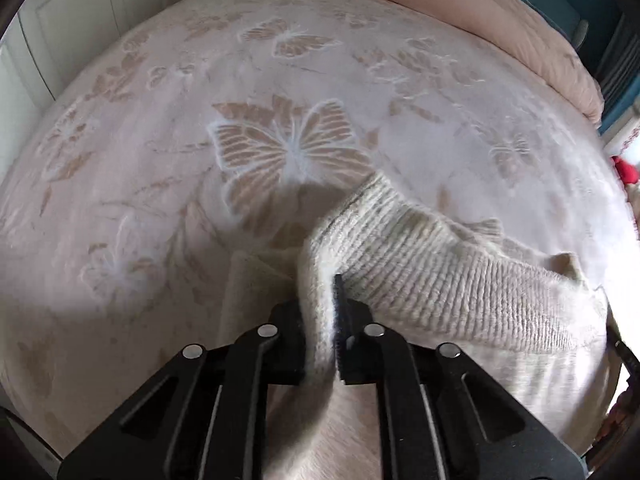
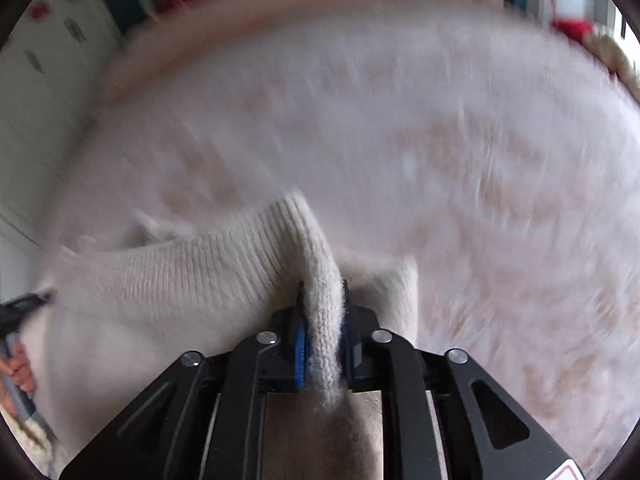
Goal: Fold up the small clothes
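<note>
A cream ribbed knit garment [image 1: 436,276] lies partly lifted over a pale pink bedspread [image 1: 200,92] with butterfly patterns. My left gripper [image 1: 320,316] is shut on a bunched edge of the knit, which rises between its black fingers and stretches away to the right. In the right wrist view the same knit garment [image 2: 192,276] spreads to the left, and my right gripper [image 2: 322,316] is shut on a folded ridge of it, between blue-edged pads [image 2: 299,356]. The right view is blurred by motion.
A rolled pink duvet [image 1: 500,12] lies along the bed's far edge. White cupboard doors [image 1: 52,32] stand at the left, and a red object [image 1: 626,170] sits at the bed's right edge. A hand on the other gripper's handle [image 2: 18,368] shows at the lower left.
</note>
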Action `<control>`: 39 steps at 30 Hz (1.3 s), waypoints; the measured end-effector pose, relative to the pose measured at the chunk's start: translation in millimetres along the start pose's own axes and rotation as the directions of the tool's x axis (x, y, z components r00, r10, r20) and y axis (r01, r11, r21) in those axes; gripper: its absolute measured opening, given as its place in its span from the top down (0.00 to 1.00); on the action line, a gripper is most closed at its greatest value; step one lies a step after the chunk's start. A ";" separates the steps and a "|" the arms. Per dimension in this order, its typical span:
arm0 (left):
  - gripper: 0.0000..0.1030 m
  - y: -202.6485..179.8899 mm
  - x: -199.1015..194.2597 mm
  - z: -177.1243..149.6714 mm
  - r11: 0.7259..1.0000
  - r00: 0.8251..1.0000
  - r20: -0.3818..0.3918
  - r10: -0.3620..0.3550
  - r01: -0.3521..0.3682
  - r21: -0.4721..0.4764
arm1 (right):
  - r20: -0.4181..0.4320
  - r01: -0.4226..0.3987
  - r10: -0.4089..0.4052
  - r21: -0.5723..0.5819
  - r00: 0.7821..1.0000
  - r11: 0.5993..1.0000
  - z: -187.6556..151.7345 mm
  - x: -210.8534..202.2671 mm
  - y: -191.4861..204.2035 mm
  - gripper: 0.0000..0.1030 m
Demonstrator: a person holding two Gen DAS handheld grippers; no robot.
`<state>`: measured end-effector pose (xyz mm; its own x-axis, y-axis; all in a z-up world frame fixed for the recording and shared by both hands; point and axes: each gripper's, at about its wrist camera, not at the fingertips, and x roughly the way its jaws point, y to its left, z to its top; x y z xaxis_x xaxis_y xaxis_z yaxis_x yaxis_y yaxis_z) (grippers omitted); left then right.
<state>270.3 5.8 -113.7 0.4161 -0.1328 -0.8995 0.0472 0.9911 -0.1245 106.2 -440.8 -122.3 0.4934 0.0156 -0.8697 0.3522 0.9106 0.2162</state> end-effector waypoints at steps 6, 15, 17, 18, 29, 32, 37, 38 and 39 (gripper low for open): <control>0.73 -11.8 -75.7 -23.8 0.999 0.992 0.122 -0.031 0.026 0.038 | 0.259 -0.066 0.074 -0.039 0.963 0.997 -33.0 -102.2 32.0 0.79; 0.54 -61.1 -57.3 -121.2 0.976 0.999 0.031 -0.023 0.015 0.217 | 0.068 -0.014 0.024 -0.148 0.997 0.989 -131.5 -67.1 51.5 0.99; 0.53 -53.4 -55.2 -127.3 0.976 0.999 0.038 -0.005 -0.003 0.218 | 0.092 -0.010 0.014 -0.036 0.996 0.999 -133.0 -88.1 33.0 0.98; 0.52 -50.3 -54.7 -129.0 0.977 0.999 0.043 -0.004 -0.005 0.214 | 0.109 -0.007 0.010 -0.031 0.994 0.999 -134.8 -97.5 31.2 0.96; 0.49 -53.3 -56.0 -133.1 0.978 0.998 0.052 0.026 -0.036 0.206 | 0.128 0.015 -0.014 -0.013 0.992 1.000 -139.9 -124.4 30.6 1.00; 0.48 -56.2 -56.7 -136.7 0.975 0.997 0.064 0.044 -0.057 0.217 | 0.045 0.098 -0.098 -0.009 0.994 0.995 -140.8 -86.7 11.4 1.00; 0.48 -53.8 -63.9 -137.9 0.976 0.996 0.070 0.048 -0.062 0.209 | 0.080 -0.002 -0.006 0.110 0.997 0.994 -136.3 -104.4 8.0 0.93; 0.48 -51.3 -66.9 -139.8 0.978 0.996 0.071 0.046 -0.060 0.202 | 0.095 -0.020 0.012 0.088 0.995 0.996 -134.6 -114.1 16.4 0.88; 0.48 -50.4 -68.7 -141.2 0.978 0.996 0.072 0.043 -0.057 0.200 | 0.108 -0.030 0.022 0.072 0.994 0.997 -135.7 -119.5 21.9 0.88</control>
<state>111.2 -36.3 -104.7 0.4825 -0.0887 -0.8714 0.2040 0.9789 0.0133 -53.0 -366.8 -73.8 0.5843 -0.0090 -0.8115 0.3937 0.8776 0.2737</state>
